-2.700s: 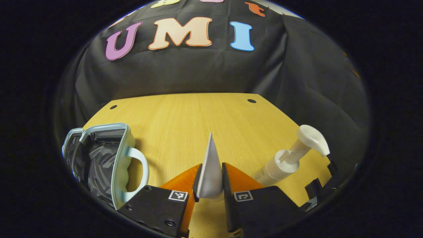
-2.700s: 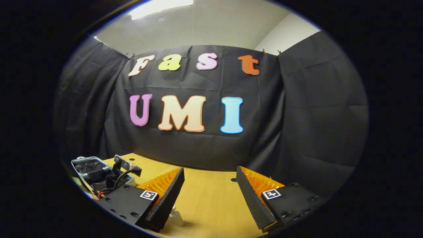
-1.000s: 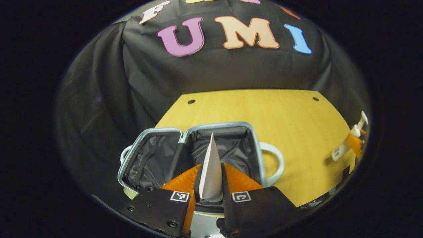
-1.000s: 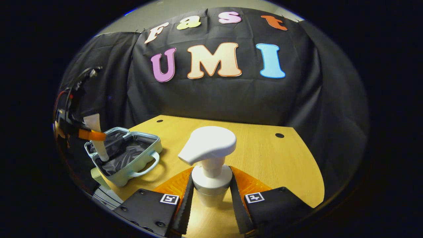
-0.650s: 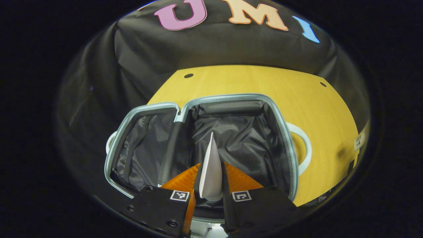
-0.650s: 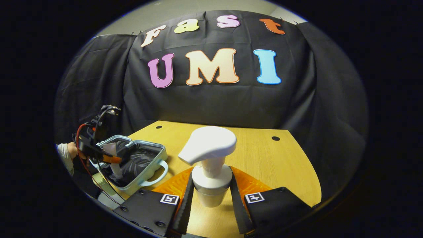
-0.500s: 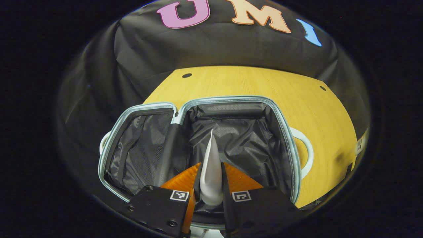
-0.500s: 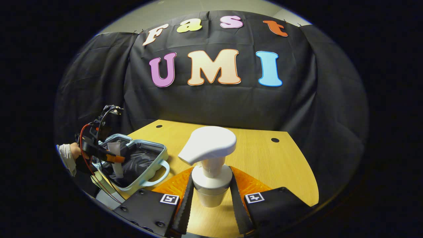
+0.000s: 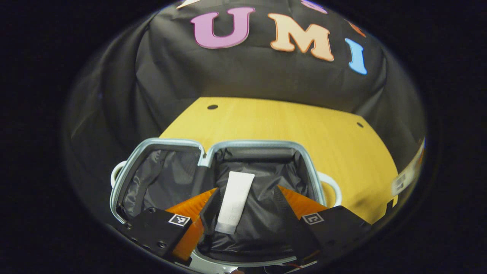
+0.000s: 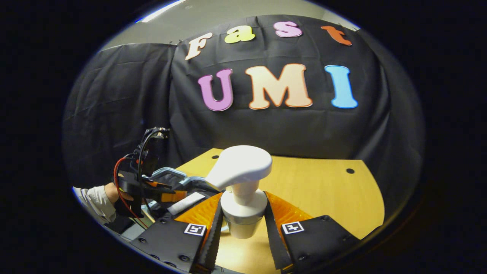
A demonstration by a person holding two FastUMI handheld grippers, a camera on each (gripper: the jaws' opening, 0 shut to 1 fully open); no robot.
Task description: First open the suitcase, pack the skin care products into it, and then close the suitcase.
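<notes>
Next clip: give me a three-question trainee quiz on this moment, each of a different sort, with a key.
1. True or false: the suitcase is zipped shut.
2. The white tube is: A) on the table B) lying in the suitcase C) clamped upright.
3. Fill in: the right gripper holds the ____ bottle.

Key: 1 false, it lies open. 2 B, between the left gripper's spread fingers. 3 pump.
</notes>
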